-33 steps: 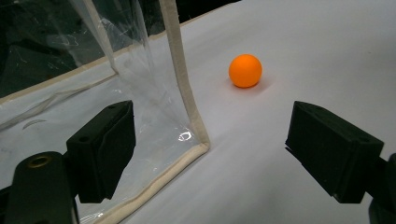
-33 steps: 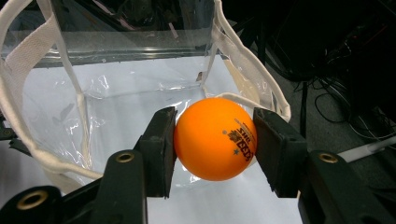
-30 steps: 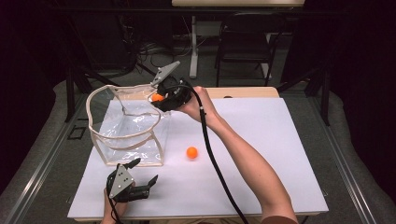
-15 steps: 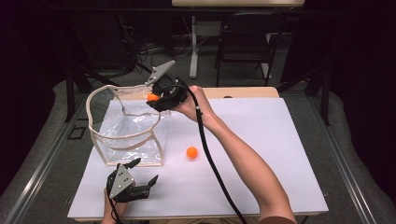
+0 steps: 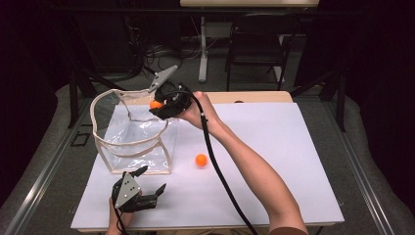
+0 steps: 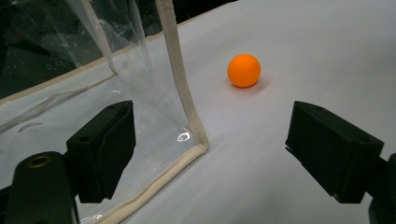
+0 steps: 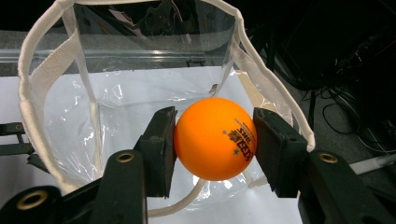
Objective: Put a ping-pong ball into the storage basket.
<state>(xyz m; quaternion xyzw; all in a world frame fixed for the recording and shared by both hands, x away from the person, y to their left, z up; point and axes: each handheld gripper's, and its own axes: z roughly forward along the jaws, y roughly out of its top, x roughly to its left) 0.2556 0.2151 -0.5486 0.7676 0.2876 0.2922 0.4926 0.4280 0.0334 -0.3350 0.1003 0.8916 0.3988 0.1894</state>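
Observation:
A clear plastic bag (image 5: 129, 142) with a cream-trimmed rim stands open at the left of the white table (image 5: 274, 142). My right gripper (image 5: 157, 105) is held over the bag's far right rim, shut on an orange ball (image 5: 155, 104). In the right gripper view, that ball (image 7: 215, 138) is pressed between both pads above the bag's mouth (image 7: 140, 56). A second orange ball (image 5: 201, 160) lies on the table just right of the bag. My left gripper (image 5: 149, 188) rests open near the front edge, facing the bag's corner (image 6: 187, 140) and the loose ball (image 6: 243, 70).
A wooden strip (image 5: 249, 97) runs along the table's far edge. Chairs and stands (image 5: 254, 49) fill the dark floor behind. The right gripper's black cable (image 5: 220, 176) trails along the forearm to the front edge.
The right gripper with its ball has shifted slightly left over the bag's rim. The left gripper and the loose ball have stayed put.

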